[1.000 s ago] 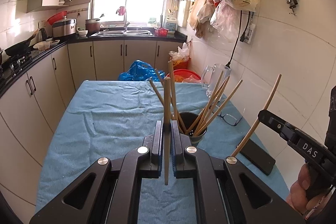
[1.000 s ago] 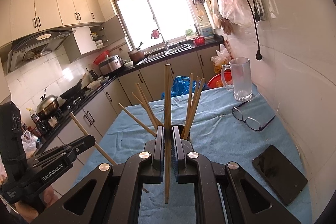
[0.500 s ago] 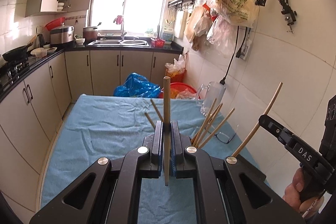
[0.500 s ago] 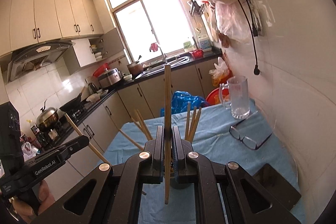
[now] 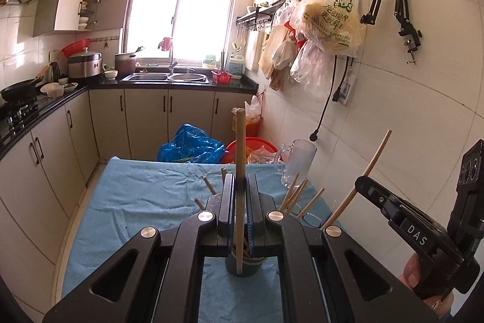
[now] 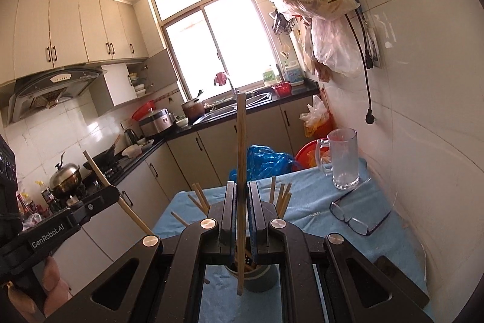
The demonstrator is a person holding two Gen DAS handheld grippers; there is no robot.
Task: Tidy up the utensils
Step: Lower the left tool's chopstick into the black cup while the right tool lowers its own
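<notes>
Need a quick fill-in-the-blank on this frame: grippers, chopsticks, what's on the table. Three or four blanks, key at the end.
1. The left gripper is shut on one wooden ____.
2. The right gripper also holds one chopstick, so ____ grippers carry one.
3. The other chopsticks stand in a dark ____ on the table.
4. On the blue tablecloth, the eyeglasses lie near a clear glass ____.

Missing words: chopstick; both; holder; mug

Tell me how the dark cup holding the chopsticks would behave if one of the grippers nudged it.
The dark cup looks small and probably light, so a nudge would likely slide it on the blue cloth. The chopsticks in it lean outward well above its rim, so it seems top-heavy and apt to tip. Nothing braces it.
</notes>
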